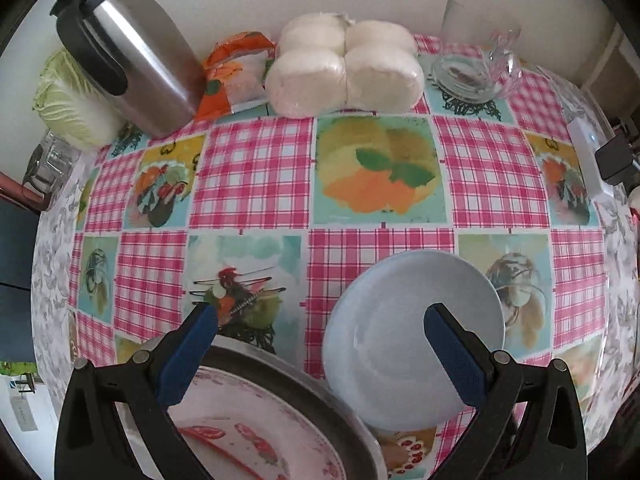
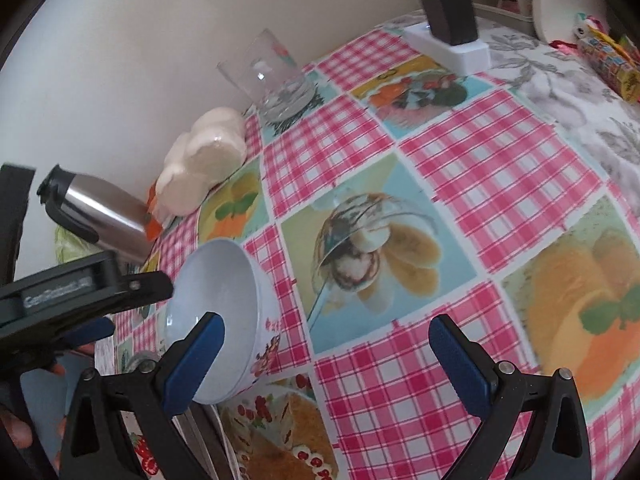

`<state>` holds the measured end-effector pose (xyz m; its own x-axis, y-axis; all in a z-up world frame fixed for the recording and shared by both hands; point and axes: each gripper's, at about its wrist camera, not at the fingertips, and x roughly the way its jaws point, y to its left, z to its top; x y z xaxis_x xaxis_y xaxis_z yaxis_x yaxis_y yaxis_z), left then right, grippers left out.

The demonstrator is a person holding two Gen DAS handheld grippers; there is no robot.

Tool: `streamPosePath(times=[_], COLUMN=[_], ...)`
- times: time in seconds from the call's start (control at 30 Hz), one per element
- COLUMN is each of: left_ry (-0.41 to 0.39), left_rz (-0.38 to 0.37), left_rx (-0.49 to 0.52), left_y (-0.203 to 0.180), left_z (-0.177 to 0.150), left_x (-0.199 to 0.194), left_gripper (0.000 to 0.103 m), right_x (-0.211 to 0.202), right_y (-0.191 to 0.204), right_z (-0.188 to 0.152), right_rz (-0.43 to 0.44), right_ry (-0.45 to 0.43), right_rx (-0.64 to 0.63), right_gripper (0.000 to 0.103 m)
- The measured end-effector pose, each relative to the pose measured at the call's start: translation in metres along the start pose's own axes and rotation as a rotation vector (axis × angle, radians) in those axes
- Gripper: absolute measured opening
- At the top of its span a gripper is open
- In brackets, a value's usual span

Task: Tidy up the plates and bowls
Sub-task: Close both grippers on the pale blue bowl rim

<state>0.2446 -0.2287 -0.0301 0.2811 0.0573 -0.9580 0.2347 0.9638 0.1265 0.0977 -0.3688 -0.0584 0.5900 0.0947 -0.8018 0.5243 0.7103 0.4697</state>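
Plate [image 1: 404,344], pale blue, lying on the checked tablecloth [image 1: 260,172] near its front edge, just right of a metal tray [image 1: 320,412] carrying a pink-patterned dish [image 1: 256,440]. Left gripper [image 1: 322,320] spread wide above both, one blue pad over the tray's far rim, the other over the plate's right half, clamping nothing.

Bowl [image 2: 224,320], white with a floral band outside, tipped on its side in the right wrist view, mouth facing up and left, resting near the table's edge. Right gripper [image 2: 328,332] also wide apart, left pad in front of the bowl's rim; contact impossible to confirm, nothing gripped between the pads. Other handheld tool visible at left with a printed label, too blurred to read.

Further back along the wall: steel thermos [image 1: 124,48] with black handle, cabbage [image 1: 68,100], orange packet [image 1: 232,68], wrapped pack of white rolls [image 1: 344,68], drinking glass [image 2: 260,76], white power strip [image 2: 452,48] with black adapter plugged in.
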Motion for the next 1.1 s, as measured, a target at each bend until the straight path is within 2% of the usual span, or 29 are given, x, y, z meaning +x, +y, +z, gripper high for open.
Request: streamPosePath(times=[0.07,0.13,0.23,0.3,0.37,0.53,0.6,0.67,0.8,0.97,1.1], left_ry=[0.009,0.025,0.052,0.065,0.07,0.084,0.085,0.089,0.099,0.104,0.106], left_rz=[0.016,0.027,0.02,0.02,0.02,0.0,0.003,-0.001,-0.022,-0.023,-0.048], left_rx=[0.007,0.014,0.006,0.011,0.022,0.017,0.011,0.001,0.0,0.017,0.041], left_y=[-0.002,-0.004,-0.006,-0.008,-0.011,-0.012,-0.01,-0.008,-0.006,-0.011,-0.022], left_z=[0.001,0.001,0.001,0.0,0.001,0.001,0.002,0.002,0.002,0.0,-0.005], left_x=[0.007,0.013,0.022,0.026,0.027,0.029,0.029,0.03,0.033,0.034,0.03], left_gripper=[0.093,0.078,0.067,0.061,0.058,0.042,0.04,0.037,0.029,0.027,0.026], right_x=[0.002,0.005,0.008,0.01,0.012,0.015,0.017,0.018,0.019,0.02,0.014], right_y=[0.003,0.005,0.008,0.01,0.011,0.017,0.021,0.024,0.027,0.025,0.021], right_z=[-0.001,-0.002,-0.004,-0.004,-0.005,-0.008,-0.009,-0.01,-0.011,-0.01,-0.008], right_rz=[-0.005,-0.001,-0.002,-0.001,0.007,0.033,0.042,0.046,0.072,0.119,0.113], right_ry=[0.004,0.01,0.015,0.017,0.024,0.036,0.041,0.042,0.041,0.041,0.03], right_rx=[-0.008,-0.018,-0.026,-0.026,-0.031,-0.041,-0.051,-0.064,-0.063,-0.044,-0.051], right_gripper=[0.103,0.1,0.094,0.083,0.081,0.065,0.06,0.049,0.037,0.028,0.023])
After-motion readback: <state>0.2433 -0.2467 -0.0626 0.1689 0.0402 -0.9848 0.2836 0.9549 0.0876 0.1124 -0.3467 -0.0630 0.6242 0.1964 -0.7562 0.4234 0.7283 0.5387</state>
